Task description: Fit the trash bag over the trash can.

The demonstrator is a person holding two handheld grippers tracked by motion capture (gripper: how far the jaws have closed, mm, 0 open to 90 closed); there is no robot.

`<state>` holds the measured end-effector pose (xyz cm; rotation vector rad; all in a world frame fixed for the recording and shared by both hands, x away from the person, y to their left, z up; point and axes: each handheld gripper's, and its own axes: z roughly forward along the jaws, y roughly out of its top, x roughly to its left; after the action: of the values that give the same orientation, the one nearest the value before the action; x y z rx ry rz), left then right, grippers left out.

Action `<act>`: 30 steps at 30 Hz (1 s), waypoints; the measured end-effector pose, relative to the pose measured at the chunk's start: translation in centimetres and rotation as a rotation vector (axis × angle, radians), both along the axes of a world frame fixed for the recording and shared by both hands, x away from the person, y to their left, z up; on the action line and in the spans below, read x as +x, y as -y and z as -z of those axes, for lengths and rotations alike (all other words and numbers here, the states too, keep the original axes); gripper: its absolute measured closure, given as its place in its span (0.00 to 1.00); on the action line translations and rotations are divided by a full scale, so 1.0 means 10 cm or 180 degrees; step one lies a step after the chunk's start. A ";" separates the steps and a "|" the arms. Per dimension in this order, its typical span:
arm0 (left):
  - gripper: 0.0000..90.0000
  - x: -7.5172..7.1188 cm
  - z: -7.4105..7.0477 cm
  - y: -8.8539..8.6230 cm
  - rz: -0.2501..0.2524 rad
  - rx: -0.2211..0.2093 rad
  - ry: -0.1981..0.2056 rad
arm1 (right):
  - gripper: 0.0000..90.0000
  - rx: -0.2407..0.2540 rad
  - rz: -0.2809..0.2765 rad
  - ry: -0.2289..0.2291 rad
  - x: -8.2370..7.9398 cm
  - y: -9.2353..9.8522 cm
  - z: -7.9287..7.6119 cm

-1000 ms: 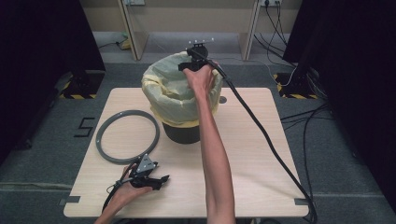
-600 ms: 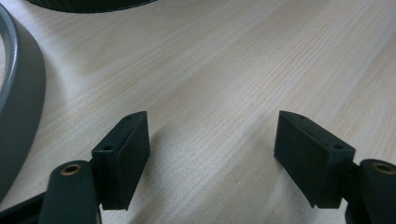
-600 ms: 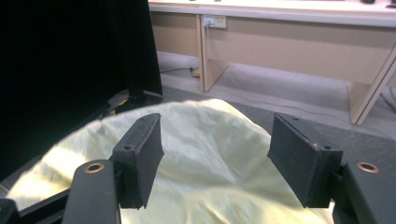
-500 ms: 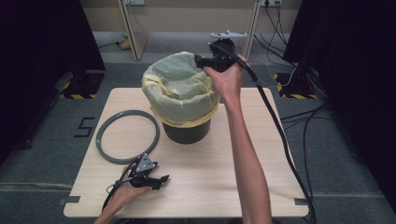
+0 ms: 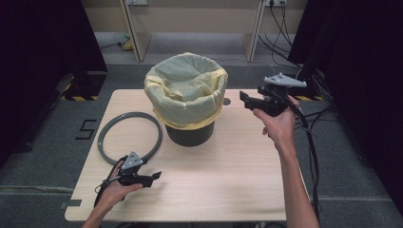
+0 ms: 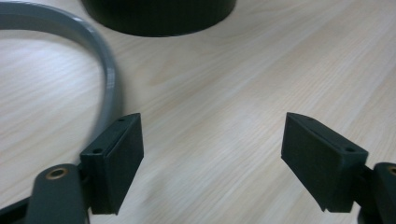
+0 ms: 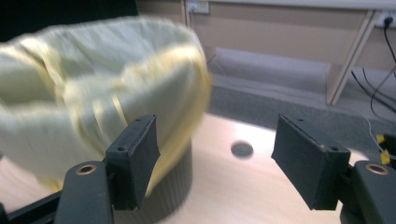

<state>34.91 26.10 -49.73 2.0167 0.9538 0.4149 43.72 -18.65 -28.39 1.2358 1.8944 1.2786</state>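
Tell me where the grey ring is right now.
In the high view the grey ring lies flat on the table's left half, left of the lined black bin, with the left claw just beside its near edge.

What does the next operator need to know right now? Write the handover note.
Left tool: open and empty, jaws just widened, low over the table near the grey ring, not touching it.
Right tool: open and empty, jaws just widened, held in the air to the right of the bin, apart from it.
Things: black bin mid-table; yellow bag lines it, its edge folded over the rim. Grey ring lies flat, left of the bin.
Done: bag appears fitted.
Left: likely pick up the ring and press it over the bagged rim.
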 end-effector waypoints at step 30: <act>0.21 0.24 0.17 -0.74 -0.0396 0.0181 -0.0097 | 0.32 -0.0063 -0.0112 -0.0362 -0.49 0.15 1.33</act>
<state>37.33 33.52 -51.41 2.0262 1.1011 0.4850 38.81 -20.14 -41.65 1.2950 2.0122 1.2278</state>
